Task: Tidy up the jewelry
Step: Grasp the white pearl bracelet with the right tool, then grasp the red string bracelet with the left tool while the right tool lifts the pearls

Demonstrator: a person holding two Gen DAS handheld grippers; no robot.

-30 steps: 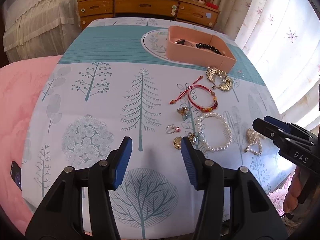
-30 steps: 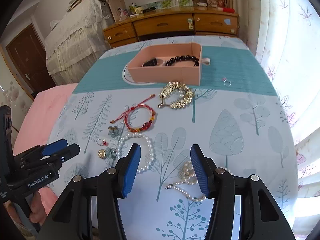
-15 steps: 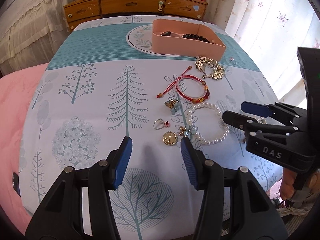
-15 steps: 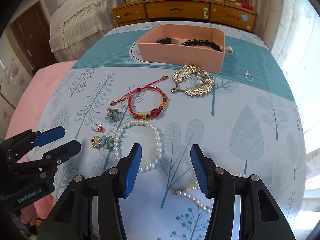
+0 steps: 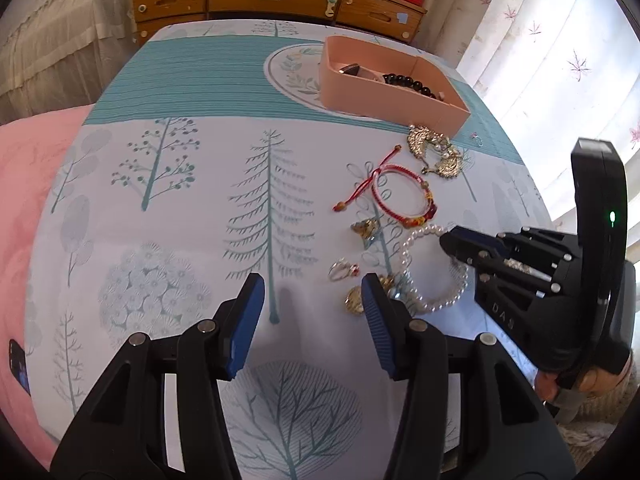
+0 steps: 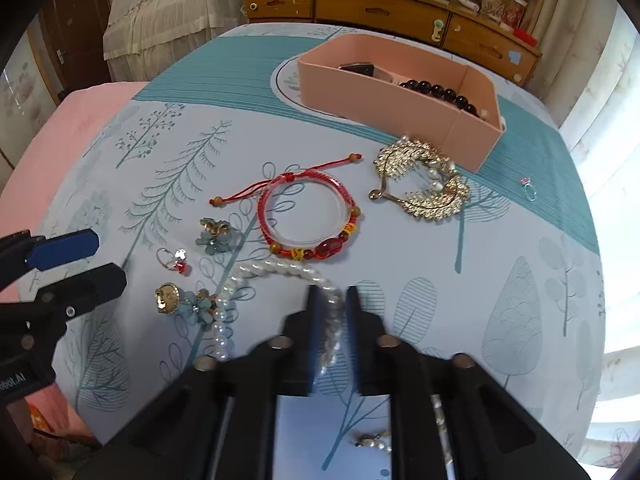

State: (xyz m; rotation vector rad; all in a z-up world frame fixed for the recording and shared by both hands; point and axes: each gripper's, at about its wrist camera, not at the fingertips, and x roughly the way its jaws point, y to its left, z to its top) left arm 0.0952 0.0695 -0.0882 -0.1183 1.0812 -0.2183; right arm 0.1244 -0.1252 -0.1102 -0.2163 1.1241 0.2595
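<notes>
My right gripper (image 6: 329,308) has just been closing and now pinches the white pearl bracelet (image 6: 276,268) on the tree-print cloth (image 6: 440,264), near of the red cord bracelet (image 6: 310,216), while my left gripper (image 5: 312,300) hangs half apart over bare cloth, holding nothing, the pink rectangular box (image 6: 400,92) far off.

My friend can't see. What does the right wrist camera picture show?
The right gripper is shut on a pearl bracelet lying on a tree-print cloth. Beyond lie a red cord bracelet, gold leaf pieces and a pink box.
</notes>
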